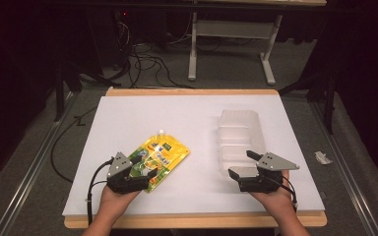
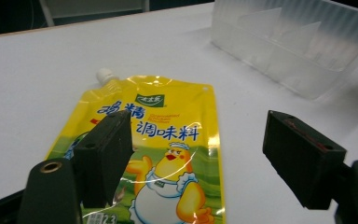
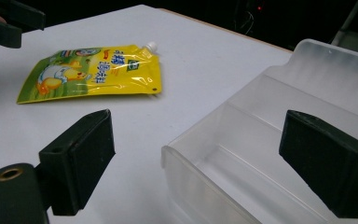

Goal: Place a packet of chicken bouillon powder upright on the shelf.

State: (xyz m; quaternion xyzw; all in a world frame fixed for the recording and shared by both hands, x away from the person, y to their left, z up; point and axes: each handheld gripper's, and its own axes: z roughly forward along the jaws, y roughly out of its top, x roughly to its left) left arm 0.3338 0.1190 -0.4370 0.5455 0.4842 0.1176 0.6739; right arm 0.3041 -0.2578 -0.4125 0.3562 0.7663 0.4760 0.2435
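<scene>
White desk (image 1: pixel 128 196) is carrying a yellow spouted pouch (image 2: pixel 158 154) showing "调味料" and a cartoon chick; left gripper (image 2: pixel 200 158) and right gripper (image 3: pixel 205 163) jaws are standing released.

A white-topped table (image 1: pixel 128 118) with a wooden rim carries 2 things. A yellow spouted pouch (image 1: pixel 162 155) lies flat toward the near left corner, spout pointing to the far edge. A clear plastic bin (image 1: pixel 240 140) sits toward the right edge, well apart from the pouch.
</scene>
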